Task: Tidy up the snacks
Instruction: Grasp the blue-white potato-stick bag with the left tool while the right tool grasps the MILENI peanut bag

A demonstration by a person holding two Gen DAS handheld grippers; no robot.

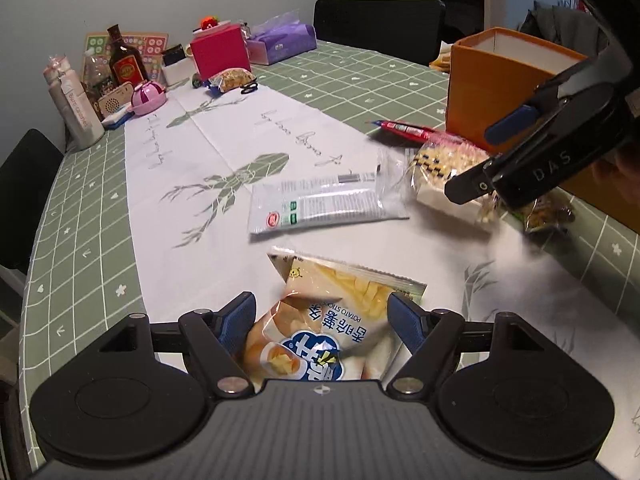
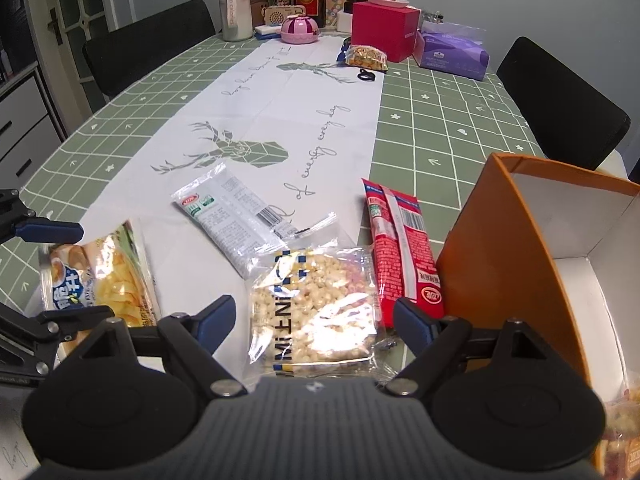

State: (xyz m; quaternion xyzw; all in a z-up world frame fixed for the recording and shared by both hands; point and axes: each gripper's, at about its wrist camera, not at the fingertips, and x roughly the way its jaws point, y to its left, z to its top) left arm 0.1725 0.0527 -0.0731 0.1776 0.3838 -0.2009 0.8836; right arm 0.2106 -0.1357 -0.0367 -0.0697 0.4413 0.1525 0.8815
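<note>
- Left gripper (image 1: 322, 316), jaws spread wide, straddles the pale yellow potato-stick bag (image 1: 344, 320) lying near on the white runner; pads seemingly clear of it.
- Right gripper (image 2: 314, 320), jaws likewise apart, frames the clear puffed-rice packet (image 2: 312, 312), left of the orange cardboard box (image 2: 508, 260).

The right claw (image 2: 314, 322) stands spread around the rice-puff packet (image 2: 316, 308), beside the orange box (image 2: 516, 264).

The left claw (image 1: 322, 318) is matte black, with a ribbed dark grey housing, two round black discs at its sides, triangular cut-outs in the linkage arms, silver pivot screws and blue textured pads (image 1: 236, 316) on its fingers. The right claw (image 2: 314, 320) is built the same way, black with blue pads (image 2: 214, 318) and silver screws. Seen from the left wrist, its side bears pale letters "DAS".
</note>
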